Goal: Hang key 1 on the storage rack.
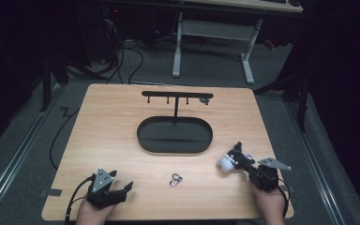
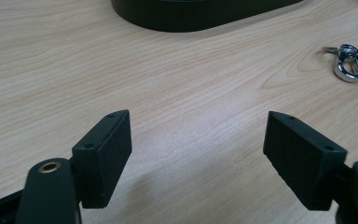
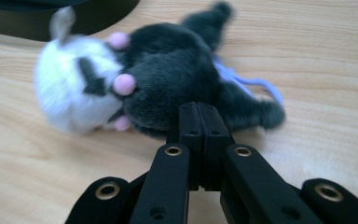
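**Plush pinched, stand next**

Your right tool [image 3: 199, 122] has its jaws closed tight on the plush toy [image 3: 158, 79], which lies on the surface [image 1: 122, 140] at near right. Left tool [image 2: 198, 158] rests wide open, empty. Likely next: lift it toward the black stand [image 1: 176, 133].

Bare wood lies between my left gripper [image 2: 196, 158] and the black oval tray [image 1: 174, 136], so I could pass straight ahead there; the silver clasp [image 2: 349, 63] lies off to one side, clear of that lane. The tray and its hook stand [image 1: 176, 96] block the table's [image 1: 108, 126] middle. The plush toy [image 3: 144, 79] lies right at my right gripper's [image 3: 199, 140] closed tips, barring the way to the tray's near end.
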Available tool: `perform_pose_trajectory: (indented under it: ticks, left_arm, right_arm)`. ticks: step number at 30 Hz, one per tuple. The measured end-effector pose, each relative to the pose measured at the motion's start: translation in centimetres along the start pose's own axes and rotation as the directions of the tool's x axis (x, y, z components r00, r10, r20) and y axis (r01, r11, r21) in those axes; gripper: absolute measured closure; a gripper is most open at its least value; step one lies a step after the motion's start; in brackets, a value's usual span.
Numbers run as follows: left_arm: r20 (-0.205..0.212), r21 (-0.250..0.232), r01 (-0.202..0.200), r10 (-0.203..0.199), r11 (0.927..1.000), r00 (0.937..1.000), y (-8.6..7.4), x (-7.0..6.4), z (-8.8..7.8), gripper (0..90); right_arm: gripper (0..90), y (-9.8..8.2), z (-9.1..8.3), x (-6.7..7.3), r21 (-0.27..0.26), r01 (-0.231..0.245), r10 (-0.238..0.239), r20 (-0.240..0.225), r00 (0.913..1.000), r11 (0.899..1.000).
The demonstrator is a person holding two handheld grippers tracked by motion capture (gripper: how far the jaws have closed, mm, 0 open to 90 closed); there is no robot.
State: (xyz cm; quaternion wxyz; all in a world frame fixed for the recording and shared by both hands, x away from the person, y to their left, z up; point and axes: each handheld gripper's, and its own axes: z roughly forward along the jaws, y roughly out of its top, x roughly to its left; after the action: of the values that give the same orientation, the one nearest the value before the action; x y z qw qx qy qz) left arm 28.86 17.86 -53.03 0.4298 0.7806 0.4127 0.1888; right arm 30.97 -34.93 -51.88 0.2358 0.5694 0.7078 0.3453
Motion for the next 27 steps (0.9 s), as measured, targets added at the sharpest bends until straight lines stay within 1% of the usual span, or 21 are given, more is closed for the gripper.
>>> perform_pose_trajectory:
  ticks: [1,4,8,11,15,17,19,21,22,23,24,25,27]
  left_arm:
    - [-0.002,0.001,0.002,-0.002,1.0000,1.0000,-0.1,0.0,-0.2,24.1]
    - [-0.010,0.002,0.000,0.000,1.0000,1.0000,-0.5,0.0,-0.7,24.1]
    - [-0.017,-0.002,0.006,-0.006,1.0000,0.9998,-0.8,0.1,-1.2,24.2]
    - [-0.025,-0.005,0.017,-0.017,0.9998,0.9995,-1.3,0.3,-1.8,24.2]
    - [-0.029,-0.003,0.024,-0.024,0.9997,0.9993,-1.5,0.5,-2.1,24.2]
    - [-0.030,-0.008,0.023,-0.023,0.9997,0.9993,-1.5,0.5,-2.2,24.2]
    - [-0.026,-0.012,0.021,-0.022,0.9997,0.9994,-1.4,0.5,-2.3,24.2]
    - [-0.024,-0.016,0.020,-0.020,0.9997,0.9995,-1.4,0.5,-2.4,24.2]
    - [-0.024,-0.016,0.020,-0.020,0.9997,0.9995,-1.4,0.5,-2.4,24.2]
    - [-0.021,-0.020,0.019,-0.019,0.9996,0.9996,-1.3,0.5,-2.4,24.2]
    - [-0.021,-0.020,0.019,-0.019,0.9996,0.9996,-1.3,0.5,-2.4,24.2]
    - [-0.019,-0.021,0.016,-0.016,0.9996,0.9997,-1.1,0.5,-2.3,24.2]
    - [-0.015,-0.023,0.012,-0.012,0.9997,0.9998,-1.0,0.4,-2.2,24.2]
  right_arm:
    - [90.0,0.1,0.2,-0.2,0.002,0.010,-0.010,0.000,1.0000,1.000]
    - [89.9,0.8,1.0,-0.4,0.023,0.013,-0.013,-0.006,0.9999,1.000]
    - [89.9,1.7,2.0,-0.1,0.025,0.047,-0.046,-0.034,0.9984,0.999]
    - [90.0,2.0,2.6,0.5,0.029,0.066,-0.064,-0.061,0.9961,0.997]
    - [90.0,2.1,3.3,1.6,0.038,0.102,-0.098,-0.089,0.9912,0.994]
    - [90.0,2.2,3.4,2.1,0.039,0.117,-0.113,-0.091,0.9894,0.992]
    - [89.7,2.3,3.2,2.2,0.034,0.115,-0.112,-0.085,0.9901,0.993]
    - [89.7,2.4,2.6,2.3,0.003,0.108,-0.107,-0.076,0.9913,0.994]
    - [89.7,2.4,2.6,2.3,0.003,0.108,-0.107,-0.076,0.9913,0.994]
    - [89.8,2.6,1.7,2.5,-0.036,0.099,-0.102,-0.073,0.9921,0.994]
    - [89.8,2.6,1.7,2.5,-0.036,0.099,-0.102,-0.073,0.9921,0.994]
    - [89.8,2.7,0.7,3.0,-0.077,0.079,-0.085,-0.078,0.9933,0.994]
    - [89.8,2.9,-0.2,3.8,-0.111,0.076,-0.086,-0.092,0.9920,0.991]
